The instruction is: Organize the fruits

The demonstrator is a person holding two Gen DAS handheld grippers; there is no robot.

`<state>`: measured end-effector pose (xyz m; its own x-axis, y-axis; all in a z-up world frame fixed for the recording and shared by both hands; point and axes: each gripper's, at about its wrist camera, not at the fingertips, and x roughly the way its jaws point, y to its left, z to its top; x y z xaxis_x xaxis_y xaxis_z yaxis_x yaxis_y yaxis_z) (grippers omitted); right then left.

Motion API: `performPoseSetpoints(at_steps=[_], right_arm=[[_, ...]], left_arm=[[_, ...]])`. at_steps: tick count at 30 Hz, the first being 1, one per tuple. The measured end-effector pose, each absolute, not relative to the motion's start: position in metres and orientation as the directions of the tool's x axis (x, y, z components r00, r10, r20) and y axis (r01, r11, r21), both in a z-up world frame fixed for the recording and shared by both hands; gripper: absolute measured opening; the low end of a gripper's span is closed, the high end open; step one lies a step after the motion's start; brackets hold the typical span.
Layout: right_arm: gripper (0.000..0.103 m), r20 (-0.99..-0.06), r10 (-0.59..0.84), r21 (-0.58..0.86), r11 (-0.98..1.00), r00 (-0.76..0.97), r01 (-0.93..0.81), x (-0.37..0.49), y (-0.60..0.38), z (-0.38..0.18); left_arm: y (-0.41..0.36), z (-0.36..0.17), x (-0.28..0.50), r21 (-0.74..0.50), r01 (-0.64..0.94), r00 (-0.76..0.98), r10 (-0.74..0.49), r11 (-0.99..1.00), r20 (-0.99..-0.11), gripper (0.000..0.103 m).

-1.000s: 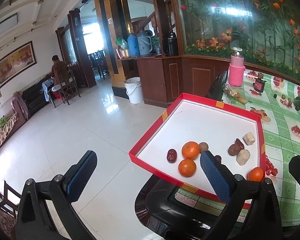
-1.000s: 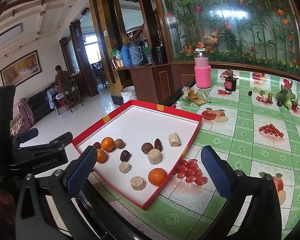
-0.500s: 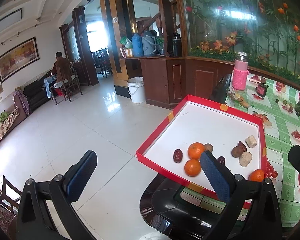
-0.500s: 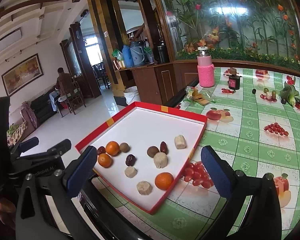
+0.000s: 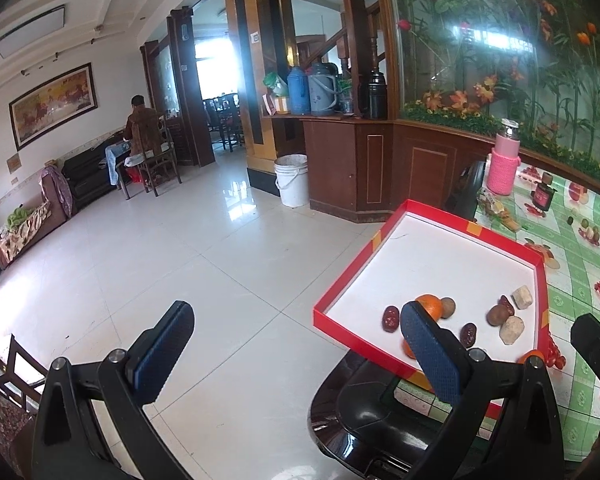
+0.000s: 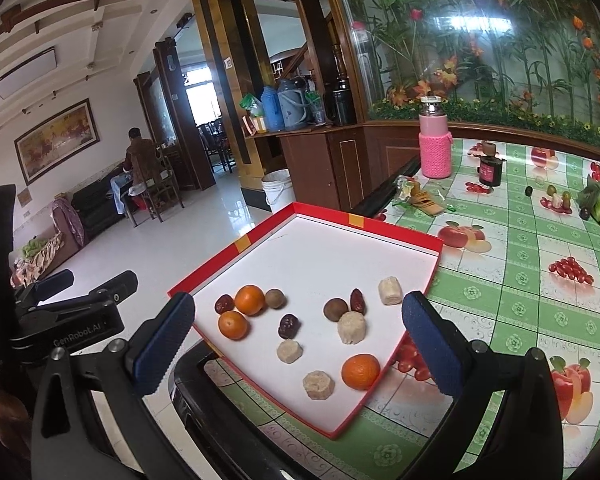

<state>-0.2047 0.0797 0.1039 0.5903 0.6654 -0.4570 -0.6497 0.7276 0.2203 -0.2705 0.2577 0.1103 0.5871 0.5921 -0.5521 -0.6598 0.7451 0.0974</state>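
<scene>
Both grippers, left (image 5: 296, 356) and right (image 6: 300, 340), fingers wide and empty, short of the red-rimmed white cardboard tray (image 6: 396, 232) of mixed oranges (image 6: 249, 299), dates, pale lumps; sorting stage unclear.

Only one bit of writing easy to read: "GenRobot.AI", in pale letters along the black side of the left gripper (image 6: 56, 280), seen in the right wrist view, just left of the red tray (image 6: 400, 236). More tiny pale letters lower down on the same black body, near the picture's left edge, too small to read. Some kind of label on the little dark jar (image 6: 490, 170) standing on the green tablecloth (image 6: 520, 280), far beyond the red tray, too blurry to read.
</scene>
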Motion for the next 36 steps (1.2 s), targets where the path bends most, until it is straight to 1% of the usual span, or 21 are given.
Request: performPoseSetpoints(at_steps=[15,26,36], right_arm=[[0.103,-0.462,0.666,0.211,0.724,0.585,-0.657,-0.21,0.089,0.102],[0.103,-0.471,0.664,0.195,0.721,0.581,-0.665,-0.215,0.102,0.102],[0.103,-0.467,0.663,0.19,0.722,0.585,-0.665,-0.217,0.108,0.103]], left_arm=[[0.272,0.11,-0.277,0.081,-0.684,0.572,0.601,0.725,-0.558,0.103],[0.275,0.122,-0.281,0.037,-0.668,0.612,0.577,0.743,-0.541,0.103],[0.274,0.127,-0.279,0.062,-0.652,0.625,0.582,0.756,-0.519,0.103]])
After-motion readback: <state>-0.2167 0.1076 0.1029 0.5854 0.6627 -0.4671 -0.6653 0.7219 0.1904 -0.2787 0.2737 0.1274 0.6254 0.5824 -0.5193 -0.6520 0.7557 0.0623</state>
